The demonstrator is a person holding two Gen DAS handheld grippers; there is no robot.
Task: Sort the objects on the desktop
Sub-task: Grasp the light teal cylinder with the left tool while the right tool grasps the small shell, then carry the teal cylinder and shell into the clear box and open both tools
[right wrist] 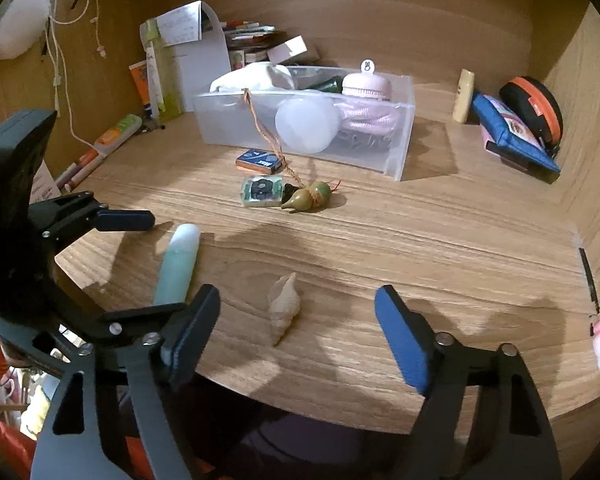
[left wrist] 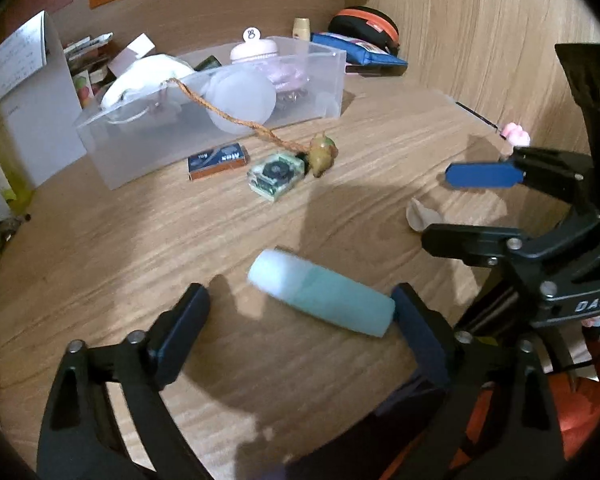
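On the wooden surface (right wrist: 380, 232) lie one pale blue-green plastic tube (left wrist: 320, 294), one cream spiral seashell (right wrist: 284, 308), one small blue box (right wrist: 259, 161) and one see-through plastic bin (right wrist: 396, 152) full of things. The smooth round tube sits between the wide-apart fingers of the left claw (left wrist: 300, 320), perhaps brushing one finger. The shell sits loose between the right claw's (right wrist: 296, 332) open fingers.

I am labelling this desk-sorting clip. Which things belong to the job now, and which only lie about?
Job:
- pale teal plastic tube, between the left gripper fingers
- beige spiral seashell, before the right gripper
- frosted plastic bin

Lying about:
- blue zip pouch
- small blue-orange box
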